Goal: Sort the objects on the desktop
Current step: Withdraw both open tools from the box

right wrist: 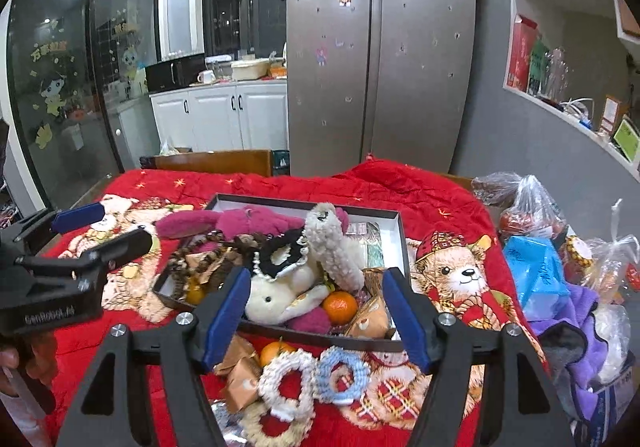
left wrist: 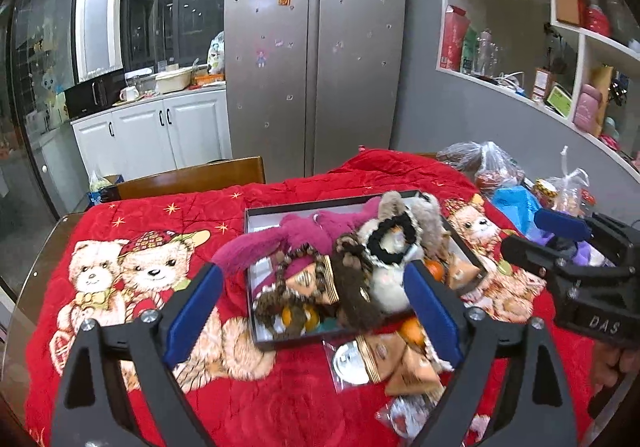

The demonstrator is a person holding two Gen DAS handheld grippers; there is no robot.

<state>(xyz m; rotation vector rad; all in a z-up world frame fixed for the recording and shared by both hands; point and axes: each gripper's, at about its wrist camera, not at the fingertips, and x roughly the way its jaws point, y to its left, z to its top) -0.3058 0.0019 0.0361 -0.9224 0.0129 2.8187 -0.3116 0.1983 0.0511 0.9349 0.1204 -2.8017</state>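
A shallow black tray (right wrist: pixel 402 243) on the red bear-print blanket (right wrist: pixel 440 199) covering the table holds a magenta plush (right wrist: pixel 248 221), a cream plush rabbit (right wrist: pixel 280 293), a black scrunchie (right wrist: pixel 280 253) and a tangerine (right wrist: pixel 340 306). Just in front of the tray lie a white scrunchie (right wrist: pixel 286 379) and a blue scrunchie (right wrist: pixel 342 375). Above the tray, the left claw (left wrist: pixel 316 309) and the right claw (right wrist: pixel 316 313) both stand spread, pinching nothing.

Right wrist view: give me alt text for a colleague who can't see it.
The open, empty right hand-held gripper hangs over a shallow dark box crammed with plush toys, a black scrunchie and a tangerine, on a red teddy-bear blanket. Two pale scrunchies, another tangerine and snack packets lie in front of the box; the left hand-held gripper shows at left.
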